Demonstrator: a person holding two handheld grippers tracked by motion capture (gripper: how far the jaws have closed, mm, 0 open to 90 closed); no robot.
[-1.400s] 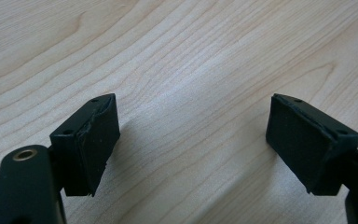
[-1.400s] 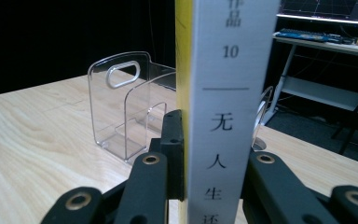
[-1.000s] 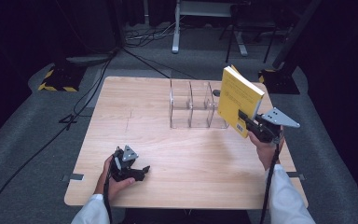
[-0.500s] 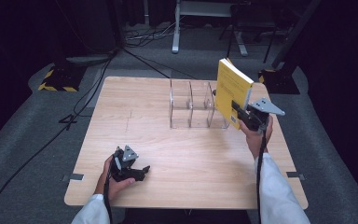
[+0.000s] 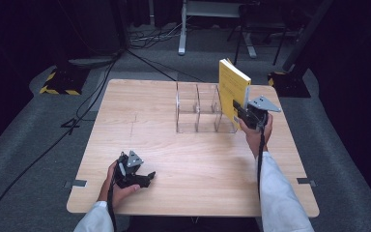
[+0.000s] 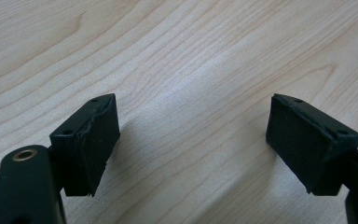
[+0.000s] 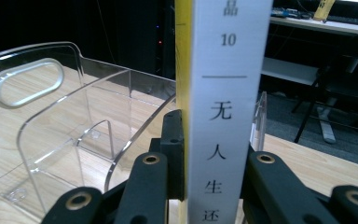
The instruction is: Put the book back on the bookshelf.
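**A:** Nearest us, at the table's (image 5: 193, 193) front edge, we see the left gripper (image 5: 147, 178) lying low on the wood in the person's left hand (image 5: 118, 186), jaws spread wide with nothing but bare grain between the pads (image 6: 93, 144).

**B:** Agreed, we read it as open and empty (its own view shows the two pads well apart over the tabletop). Farther back on the right?

**A:** There we find the right gripper (image 5: 239, 110), raised above the table, clamped on the yellow book (image 5: 232, 89). Its jaws press both sides of the book near the white spine (image 7: 223, 116), which stands upright between them.

**B:** We place the book in the air, upright, just beside the right end of the clear acrylic organizer (image 5: 198, 108) at the table's far middle (whether it touches the organizer's wall we cannot tell).

**A:** Beyond the table we make out dark floor, cables and a desk frame (image 5: 212, 14).
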